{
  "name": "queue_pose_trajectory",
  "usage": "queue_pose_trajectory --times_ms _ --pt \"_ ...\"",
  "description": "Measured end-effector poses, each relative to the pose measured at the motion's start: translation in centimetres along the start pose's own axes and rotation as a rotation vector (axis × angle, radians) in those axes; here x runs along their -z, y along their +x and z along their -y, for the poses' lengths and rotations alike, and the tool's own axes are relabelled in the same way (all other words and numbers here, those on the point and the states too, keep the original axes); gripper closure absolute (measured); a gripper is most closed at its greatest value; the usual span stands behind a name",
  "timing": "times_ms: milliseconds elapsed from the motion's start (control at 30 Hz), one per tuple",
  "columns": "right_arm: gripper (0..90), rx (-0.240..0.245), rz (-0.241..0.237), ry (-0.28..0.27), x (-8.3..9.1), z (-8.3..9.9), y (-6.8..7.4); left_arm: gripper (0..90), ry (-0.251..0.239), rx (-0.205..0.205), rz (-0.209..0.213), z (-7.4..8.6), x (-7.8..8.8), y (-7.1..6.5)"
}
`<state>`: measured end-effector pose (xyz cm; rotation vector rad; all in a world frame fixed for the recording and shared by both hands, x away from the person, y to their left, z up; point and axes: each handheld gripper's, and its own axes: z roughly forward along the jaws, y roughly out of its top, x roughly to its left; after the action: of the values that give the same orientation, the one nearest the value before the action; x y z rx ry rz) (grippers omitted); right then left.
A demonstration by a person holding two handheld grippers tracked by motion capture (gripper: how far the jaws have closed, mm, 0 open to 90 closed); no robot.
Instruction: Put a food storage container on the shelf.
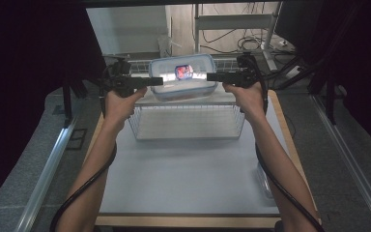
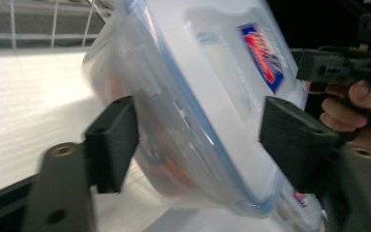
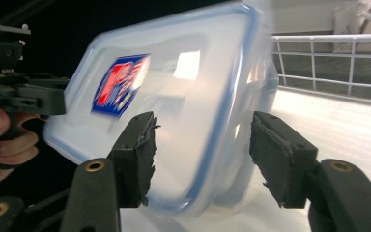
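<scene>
Clear plastic with a blue seal around its lid: that is the food container (image 1: 184,77) you have between your two grippers, above the white wire basket (image 1: 188,122) at the far end of the table (image 1: 183,179). A red and blue label (image 1: 184,72) sits on the lid, which faces up towards the high camera.

Your left gripper (image 1: 155,81) reaches in from the container's left edge and your right gripper (image 1: 213,76) from its right edge, both held level and pointing at each other across the box. In the left gripper view the container (image 2: 193,96) sits tilted between the two black jaws; both jaws look clear of the box, and the picture is blurred. In the right gripper view the box (image 3: 174,106) likewise lies between the jaws, with a gap showing at the jaw on the right of that view and the other jaw close to the lid. So both grippers read as released around the container's ends rather than clamped on it, though the blur leaves that short of certain.

Each gripper view also shows your other hand (image 2: 352,113) gripping its handle beyond the box. Behind the container in both views lies the bright white surface under the wire rails (image 3: 319,60).
</scene>
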<state>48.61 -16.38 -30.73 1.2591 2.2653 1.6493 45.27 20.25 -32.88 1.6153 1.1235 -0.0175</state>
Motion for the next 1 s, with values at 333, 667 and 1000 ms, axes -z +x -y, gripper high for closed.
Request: queue_pose_trajectory --times_ms 333,667,1000 --pt "38.4 0.028 0.036 -0.017 -0.2 0.2 0.4 21.8 -0.081 -0.072 -0.082 0.0 1.0 0.7" --pt "37.4 0.117 0.083 -0.044 1.1 1.1 1.0 37.2 -0.088 -0.352 -0.183 2.7 2.8 -4.1" --pt "46.1 0.174 0.117 -0.061 2.0 2.7 1.8 77.4 -0.045 -0.4 -0.2 5.9 2.1 -4.8"
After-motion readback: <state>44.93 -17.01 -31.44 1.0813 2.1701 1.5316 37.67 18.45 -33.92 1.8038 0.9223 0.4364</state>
